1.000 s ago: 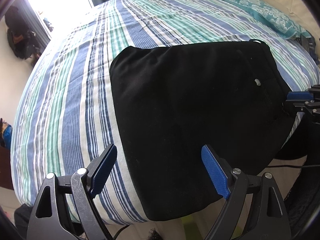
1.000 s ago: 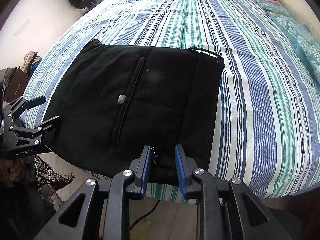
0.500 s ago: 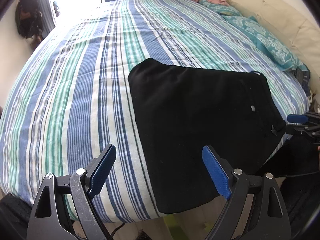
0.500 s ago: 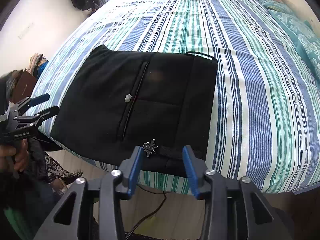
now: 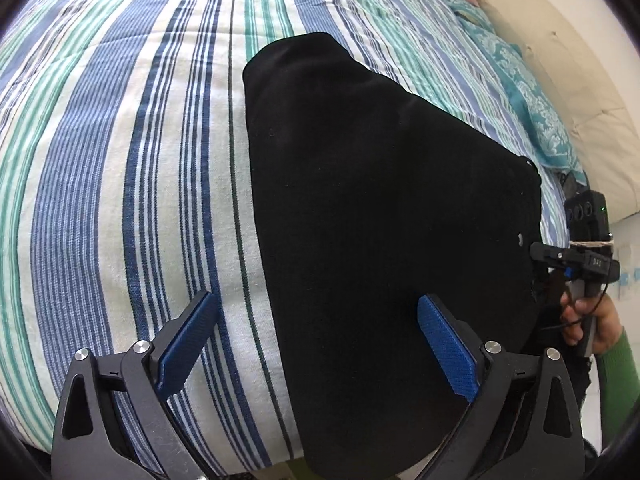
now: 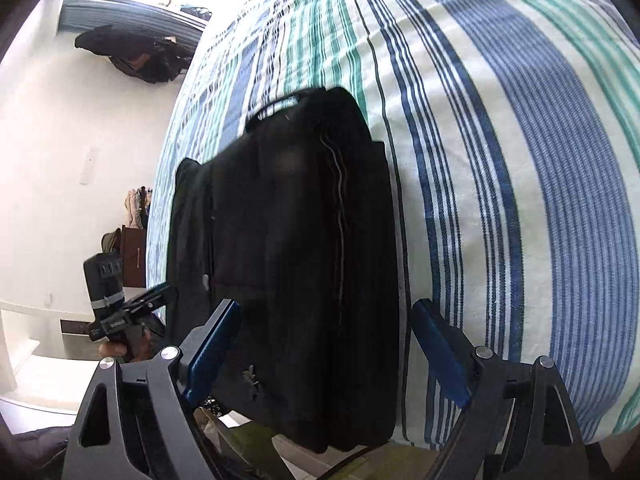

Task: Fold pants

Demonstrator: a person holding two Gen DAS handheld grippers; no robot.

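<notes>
The black pants (image 5: 384, 220) lie folded into a flat rectangle on the striped bed (image 5: 120, 160), with the near edge hanging over the bed's front edge. My left gripper (image 5: 316, 344) is open and empty, low over the pants' left near edge. My right gripper (image 6: 324, 352) is open and empty, its jaws standing either side of the waistband end of the pants (image 6: 296, 240). The right gripper also shows in the left wrist view (image 5: 576, 264) at the pants' right edge. The left gripper also shows in the right wrist view (image 6: 128, 312).
The striped bedspread (image 6: 500, 140) spreads far beyond the pants. A teal patterned pillow (image 5: 532, 100) and a cream headboard (image 5: 580, 60) lie at the right. Dark bags (image 6: 140, 56) hang on the wall under a window. Floor and a cable (image 6: 352, 456) show below the bed edge.
My right gripper has let go of the pants' edge and opened wide. Both grippers have dropped closer to the bed, and the right one has swung to look along the pants.
</notes>
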